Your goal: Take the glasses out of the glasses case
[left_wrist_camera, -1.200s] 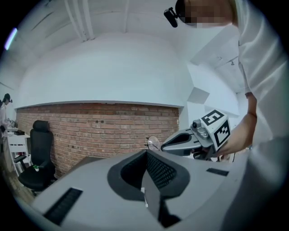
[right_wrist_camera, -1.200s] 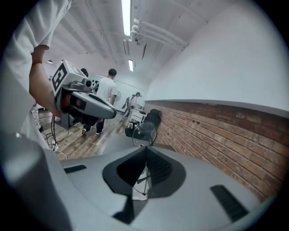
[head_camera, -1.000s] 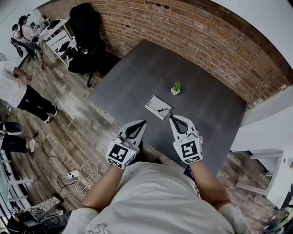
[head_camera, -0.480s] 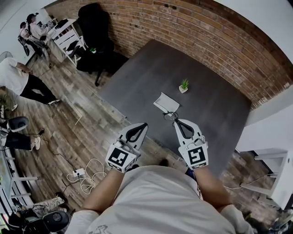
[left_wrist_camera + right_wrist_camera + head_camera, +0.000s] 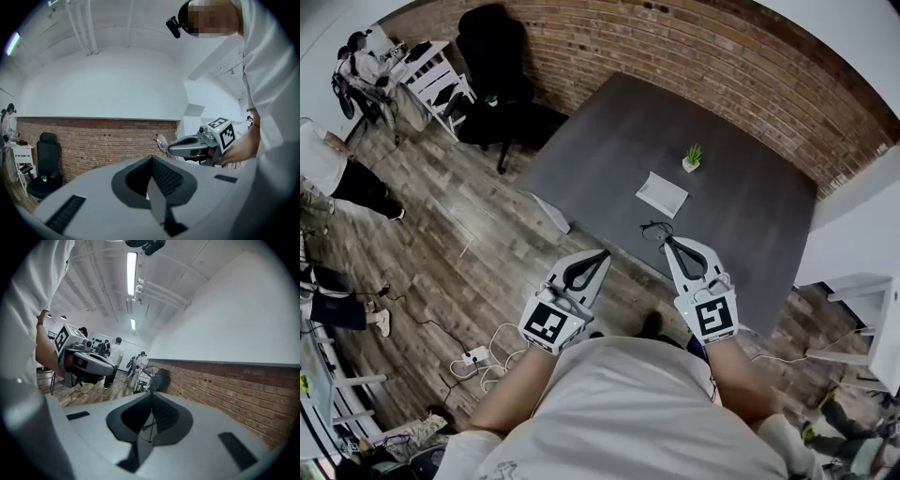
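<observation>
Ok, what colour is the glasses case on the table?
White; the glasses case shows best in the head view, on the dark grey table.

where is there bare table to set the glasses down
Most of the table is bare: the wide stretch left of the glasses case toward the brick wall, and the right side past the plant. Only case and plant sit close together, mid-table.
</observation>
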{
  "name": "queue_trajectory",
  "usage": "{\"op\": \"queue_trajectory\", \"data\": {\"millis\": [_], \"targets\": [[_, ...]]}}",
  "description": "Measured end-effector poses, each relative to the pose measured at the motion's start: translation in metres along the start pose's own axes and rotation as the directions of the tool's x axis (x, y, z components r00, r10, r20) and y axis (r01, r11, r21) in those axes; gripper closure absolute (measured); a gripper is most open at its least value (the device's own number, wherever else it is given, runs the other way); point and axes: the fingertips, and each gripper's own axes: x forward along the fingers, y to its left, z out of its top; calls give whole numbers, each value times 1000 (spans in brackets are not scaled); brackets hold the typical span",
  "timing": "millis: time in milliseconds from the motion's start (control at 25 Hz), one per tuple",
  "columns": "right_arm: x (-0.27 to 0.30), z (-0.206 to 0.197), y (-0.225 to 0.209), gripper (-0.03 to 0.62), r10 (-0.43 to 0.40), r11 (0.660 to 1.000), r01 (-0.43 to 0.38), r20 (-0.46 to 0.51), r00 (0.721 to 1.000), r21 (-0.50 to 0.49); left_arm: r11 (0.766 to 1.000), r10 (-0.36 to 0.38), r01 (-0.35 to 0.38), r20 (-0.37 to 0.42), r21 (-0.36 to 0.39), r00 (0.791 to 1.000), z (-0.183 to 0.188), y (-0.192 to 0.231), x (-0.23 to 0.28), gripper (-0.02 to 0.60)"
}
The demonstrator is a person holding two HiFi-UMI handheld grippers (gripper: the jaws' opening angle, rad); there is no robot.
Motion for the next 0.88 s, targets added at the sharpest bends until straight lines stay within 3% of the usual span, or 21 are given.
{"op": "queue_trajectory", "data": {"millis": [480,720,880], "targets": [[-36,36,100,582,-63,998,63,-12,998,-10,995,-93,93,32,-27,995,-6,-12,-92,571],[-72,38,111,582,-77,997,77,-15,997,-9,993,-116,118,76,-26,990,0,-42,-103,571],[-88,40,106,582,-82,996,81,6,997,30,994,-105,107,56,-30,993,0,-56,-103,571]]}}
